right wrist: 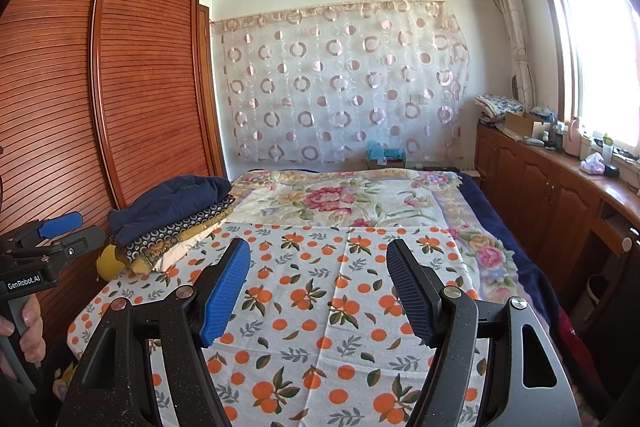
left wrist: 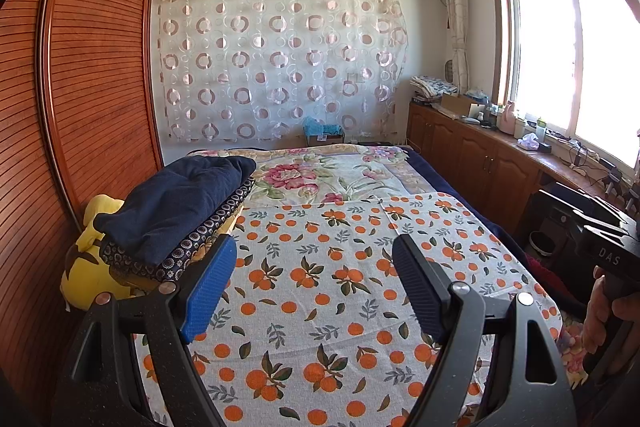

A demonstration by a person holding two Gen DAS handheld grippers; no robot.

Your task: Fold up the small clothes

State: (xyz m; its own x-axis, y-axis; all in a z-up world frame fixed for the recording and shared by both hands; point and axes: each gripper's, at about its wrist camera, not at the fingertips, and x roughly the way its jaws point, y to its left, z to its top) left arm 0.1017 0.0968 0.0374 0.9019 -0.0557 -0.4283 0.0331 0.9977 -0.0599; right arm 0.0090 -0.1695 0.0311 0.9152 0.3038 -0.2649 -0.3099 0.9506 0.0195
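A bedroom: a bed under an orange-print cloth, a slatted wardrobe on the left, a window on the right. The near part of the cloth lies flat, with no garment on it. The clothes sit as a stack at the far left edge of the cloth, a navy piece on top and patterned ones beneath, its long axis running from near-left to far-right. The left gripper has its jaws spread and empty, with the stack just beyond its blue finger, so the left hand is the nearer one. The right gripper is also spread and empty, and the stack lies well to its far left. This fits folding finished and stacked, or a pile waiting to be drawn from.
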